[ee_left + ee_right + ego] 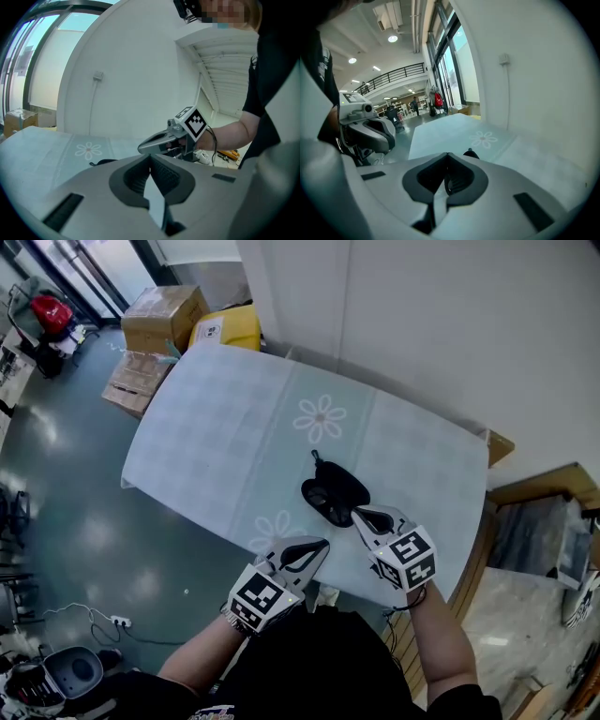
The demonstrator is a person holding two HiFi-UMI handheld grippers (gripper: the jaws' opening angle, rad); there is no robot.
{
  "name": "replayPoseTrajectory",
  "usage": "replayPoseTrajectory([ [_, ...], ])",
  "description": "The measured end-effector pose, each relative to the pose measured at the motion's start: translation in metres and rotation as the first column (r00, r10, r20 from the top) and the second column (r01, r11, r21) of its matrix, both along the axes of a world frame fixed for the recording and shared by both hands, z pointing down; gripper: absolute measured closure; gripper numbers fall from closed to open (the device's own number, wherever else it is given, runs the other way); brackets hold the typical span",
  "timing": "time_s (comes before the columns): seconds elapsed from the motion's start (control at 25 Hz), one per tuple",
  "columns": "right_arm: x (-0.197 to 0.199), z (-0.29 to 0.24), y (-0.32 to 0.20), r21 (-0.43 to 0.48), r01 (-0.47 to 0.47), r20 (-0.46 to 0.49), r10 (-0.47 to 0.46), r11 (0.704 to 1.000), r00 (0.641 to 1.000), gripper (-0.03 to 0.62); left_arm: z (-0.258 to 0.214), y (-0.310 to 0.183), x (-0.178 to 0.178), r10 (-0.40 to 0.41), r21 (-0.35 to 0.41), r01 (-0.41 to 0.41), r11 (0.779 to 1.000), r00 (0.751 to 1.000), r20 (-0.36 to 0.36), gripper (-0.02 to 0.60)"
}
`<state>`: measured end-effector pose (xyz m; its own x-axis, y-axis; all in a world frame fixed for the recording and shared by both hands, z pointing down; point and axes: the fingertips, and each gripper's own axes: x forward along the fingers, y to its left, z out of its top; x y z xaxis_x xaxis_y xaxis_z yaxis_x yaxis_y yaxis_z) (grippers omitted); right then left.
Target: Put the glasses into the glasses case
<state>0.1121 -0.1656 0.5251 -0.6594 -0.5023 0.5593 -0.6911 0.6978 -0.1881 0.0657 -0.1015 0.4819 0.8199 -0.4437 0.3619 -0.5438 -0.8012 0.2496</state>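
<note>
Glasses case (333,495) lies on the surface (216,446), glasses not distinguishable; right tool (357,513) just beside the case, left tool (322,545) near it, both pinched closed and empty; judged light, fragile load, best taken by frame, not lenses.

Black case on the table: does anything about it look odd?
Nothing stands out. The black case lies flat on the flowered tablecloth, just ahead of the right hand-held gripper, with no visible damage.
</note>
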Motion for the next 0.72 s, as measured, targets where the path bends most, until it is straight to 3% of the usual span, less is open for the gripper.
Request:
replayPoseTrajectory([
  [0.4,0.023,-0.070,0.044,0.156,-0.067,0.110,0.050,0.985,0.993,0.571,-0.022,0.027,0.009,-0.075,0.057,0.077,0.995,0.997,-0.030,0.554],
  [0.72,0.032,-0.085,0.080,0.176,-0.089,0.155,0.062,0.980,0.986,0.571,-0.043,0.043,0.003,-0.131,0.109,0.134,0.985,0.991,-0.040,0.554],
])
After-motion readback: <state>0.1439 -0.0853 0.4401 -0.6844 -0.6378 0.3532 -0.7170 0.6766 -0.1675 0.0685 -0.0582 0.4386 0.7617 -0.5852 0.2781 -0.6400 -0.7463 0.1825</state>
